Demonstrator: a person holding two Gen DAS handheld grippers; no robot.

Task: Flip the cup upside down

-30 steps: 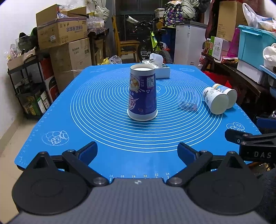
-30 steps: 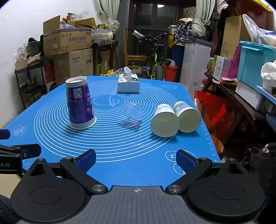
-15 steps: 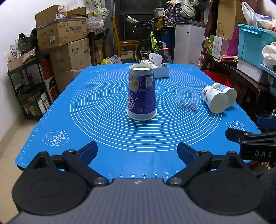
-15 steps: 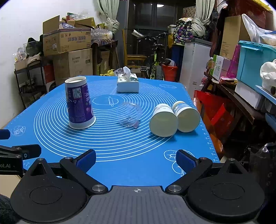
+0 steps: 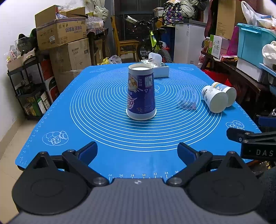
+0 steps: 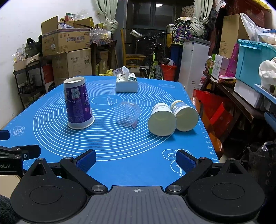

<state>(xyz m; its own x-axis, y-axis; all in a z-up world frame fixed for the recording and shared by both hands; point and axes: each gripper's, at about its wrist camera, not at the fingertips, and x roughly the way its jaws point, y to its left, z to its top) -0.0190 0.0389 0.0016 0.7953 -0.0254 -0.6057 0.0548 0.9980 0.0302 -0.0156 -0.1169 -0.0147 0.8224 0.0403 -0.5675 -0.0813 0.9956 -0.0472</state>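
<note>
one purple cup (image 5: 141, 93) inverted, two paper cups (image 6: 162, 120) sideways

A white wall (image 5: 15, 20) stands at left, with stacked cardboard boxes (image 5: 69, 39) and a black shelf rack (image 5: 29, 89) against it. The floor (image 5: 10, 137) is pale tile. At the back are a wooden chair (image 5: 127, 44), a bicycle (image 5: 151, 43) and a white freezer (image 5: 188, 41). Curtains (image 6: 107, 15) hang beside a dark window (image 6: 151, 15). A teal bin (image 5: 255, 43) sits at right.

The purple cup (image 5: 141, 93) partly hides the tissue box (image 5: 159, 69).
</note>
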